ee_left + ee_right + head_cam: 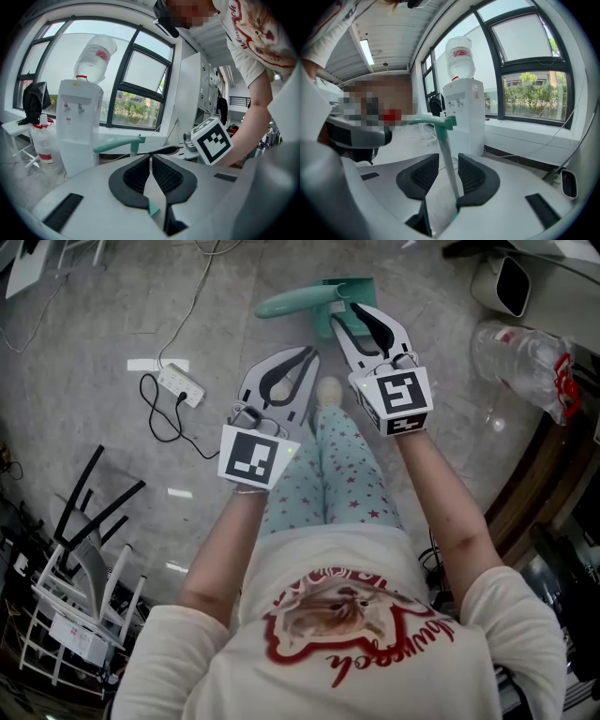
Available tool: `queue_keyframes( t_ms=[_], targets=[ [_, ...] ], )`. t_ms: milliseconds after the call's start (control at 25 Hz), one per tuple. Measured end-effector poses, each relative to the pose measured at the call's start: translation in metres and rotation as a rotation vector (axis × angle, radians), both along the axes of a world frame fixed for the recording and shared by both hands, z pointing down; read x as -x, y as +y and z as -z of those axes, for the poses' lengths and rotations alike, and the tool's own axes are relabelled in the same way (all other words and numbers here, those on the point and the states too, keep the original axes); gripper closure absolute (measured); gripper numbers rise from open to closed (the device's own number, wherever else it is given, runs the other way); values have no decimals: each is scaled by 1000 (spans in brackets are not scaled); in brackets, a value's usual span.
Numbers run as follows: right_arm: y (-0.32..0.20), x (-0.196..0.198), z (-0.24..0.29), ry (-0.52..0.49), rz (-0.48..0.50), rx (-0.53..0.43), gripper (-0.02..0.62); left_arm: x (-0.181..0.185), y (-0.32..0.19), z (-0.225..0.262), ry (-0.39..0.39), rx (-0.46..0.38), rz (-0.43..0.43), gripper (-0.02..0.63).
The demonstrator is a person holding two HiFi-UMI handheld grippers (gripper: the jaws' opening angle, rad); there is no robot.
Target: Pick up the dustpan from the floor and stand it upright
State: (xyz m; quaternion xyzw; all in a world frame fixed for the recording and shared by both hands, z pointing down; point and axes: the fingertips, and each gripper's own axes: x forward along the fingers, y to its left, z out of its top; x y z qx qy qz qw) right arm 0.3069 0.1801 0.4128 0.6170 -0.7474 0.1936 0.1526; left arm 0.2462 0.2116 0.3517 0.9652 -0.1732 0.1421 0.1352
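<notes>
The teal dustpan (319,294) stands upright on the floor just ahead of my feet, its long top grip pointing left. In the right gripper view its thin pole (444,145) rises between the two black pads up to the crosswise grip (429,122). My right gripper (345,317) (448,161) is open around that pole, with a gap left of it. My left gripper (309,354) (151,157) hangs a little nearer to me, shut with its pads meeting and nothing in them. From it the dustpan's grip (117,144) shows beyond the tips.
A white water dispenser (79,126) (464,117) with a bottle (525,357) on top stands right of the dustpan by the window wall. A power strip (180,382) with its black cable lies on the floor to the left. A metal rack (84,559) stands at lower left.
</notes>
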Motion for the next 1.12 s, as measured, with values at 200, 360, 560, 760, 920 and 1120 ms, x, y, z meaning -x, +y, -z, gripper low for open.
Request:
queue_keyframes(
  t_ms=[200,360,560,760,920,1120],
  targets=[
    [21,11,57,-1,2,-68,464,-1,4,32,38,-30,3,571],
    [21,8,101,9,-31,-135,551,-5,3,58,65,-49,18,571],
    [33,14,122,-33,-38,-143,562,-10,14,81,98,-46,18,571],
    [45,16,146,-8,-6,-156,563,-15,19,108,119,-71,27,571],
    [51,14,170,1,-32,-177,565,-11,24,130,146,-83,13,571],
    [79,41,202,17,-32,-204,565,13,55,164,191,-132,-12,571]
  ],
)
